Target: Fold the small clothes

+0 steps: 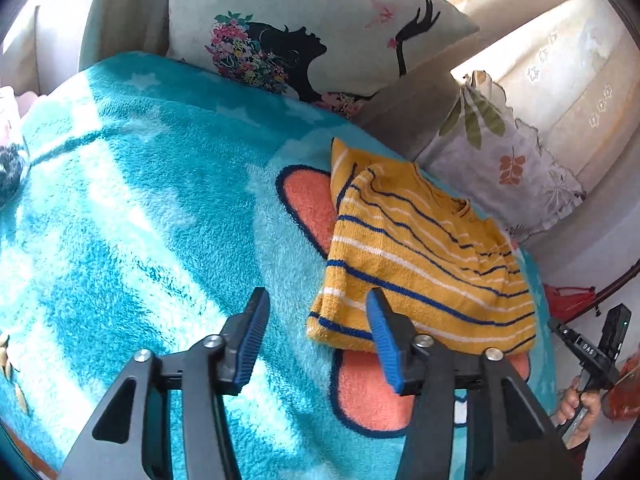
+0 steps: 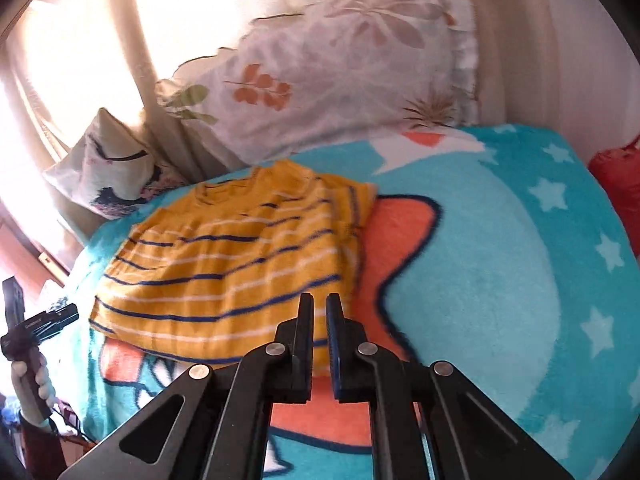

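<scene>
A small yellow garment (image 1: pixel 424 264) with blue and white stripes lies folded on a teal fleece blanket (image 1: pixel 140 220). My left gripper (image 1: pixel 318 304) is open and empty; its right finger stands over the garment's near left corner. In the right wrist view the garment (image 2: pixel 224 264) lies left of centre on the blanket (image 2: pixel 500 260). My right gripper (image 2: pixel 320 304) has its fingers nearly together with a thin gap, nothing between them, just above the garment's near right edge.
A printed pillow (image 1: pixel 304 24) and a leaf-pattern pillow (image 1: pixel 504 160) stand against the wall behind the blanket. A red object (image 2: pixel 620 176) sits at the blanket's right edge. Curtains (image 2: pixel 80 60) hang at the left.
</scene>
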### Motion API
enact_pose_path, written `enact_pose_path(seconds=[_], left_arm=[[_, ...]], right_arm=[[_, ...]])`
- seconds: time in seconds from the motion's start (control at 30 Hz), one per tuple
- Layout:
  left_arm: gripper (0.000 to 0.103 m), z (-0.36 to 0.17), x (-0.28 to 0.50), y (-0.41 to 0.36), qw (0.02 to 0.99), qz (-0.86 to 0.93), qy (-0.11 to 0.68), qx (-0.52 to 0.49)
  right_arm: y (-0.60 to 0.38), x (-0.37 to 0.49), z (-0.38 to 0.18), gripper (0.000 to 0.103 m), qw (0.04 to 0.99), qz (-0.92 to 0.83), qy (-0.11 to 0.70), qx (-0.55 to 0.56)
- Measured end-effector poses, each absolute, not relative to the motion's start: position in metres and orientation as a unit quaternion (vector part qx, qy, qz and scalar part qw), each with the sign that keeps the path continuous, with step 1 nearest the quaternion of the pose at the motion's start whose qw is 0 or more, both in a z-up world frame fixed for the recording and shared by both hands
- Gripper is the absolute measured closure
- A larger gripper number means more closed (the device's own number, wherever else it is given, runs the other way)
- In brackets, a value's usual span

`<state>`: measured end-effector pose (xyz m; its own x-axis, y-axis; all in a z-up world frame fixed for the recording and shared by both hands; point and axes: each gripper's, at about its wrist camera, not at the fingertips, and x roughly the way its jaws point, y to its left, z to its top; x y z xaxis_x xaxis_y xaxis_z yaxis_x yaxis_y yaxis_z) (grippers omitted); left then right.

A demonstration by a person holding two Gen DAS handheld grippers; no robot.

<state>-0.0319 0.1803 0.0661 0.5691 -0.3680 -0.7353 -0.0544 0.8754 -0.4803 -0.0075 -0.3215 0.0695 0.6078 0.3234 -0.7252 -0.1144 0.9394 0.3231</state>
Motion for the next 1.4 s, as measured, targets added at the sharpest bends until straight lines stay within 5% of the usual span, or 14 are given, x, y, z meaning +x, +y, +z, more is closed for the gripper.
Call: enact_pose_path(seconds=[0.3,0.53,0.77,0.87,1.0,1.4], left_arm=[[0.048,0.018,-0.016,0.172,0.828,-0.089,0.452,-0.321],[0.047,0.008,-0.024,0.187,0.832,-0.122,0.394,-0.372],[0.030,0.014,-0.026,0.175,0.843,-0.151,0.385,-0.344],[0.030,0.013,-0.030,0.185,0.837,-0.154,0.371,-0.370],[0.030,0.013,-0.038,0.206,0.834,-0.130,0.337,-0.417],[0.030,0.016,-0.065,0.233,0.833,-0.078,0.272,-0.475]], right_arm=[[-0.166,0.067,0.045,0.096,0.863,0.213,0.455,0.045],[-0.136,0.122,0.003,0.095,0.840,0.194,0.504,0.059],[-0.127,0.126,0.018,0.095,0.842,0.171,0.511,0.016],[-0.119,0.109,0.053,0.087,0.871,0.182,0.455,0.025],[-0.070,0.101,0.066,0.051,0.847,0.258,0.464,0.019],[0.066,0.066,0.011,0.028,0.827,0.245,0.472,-0.186]])
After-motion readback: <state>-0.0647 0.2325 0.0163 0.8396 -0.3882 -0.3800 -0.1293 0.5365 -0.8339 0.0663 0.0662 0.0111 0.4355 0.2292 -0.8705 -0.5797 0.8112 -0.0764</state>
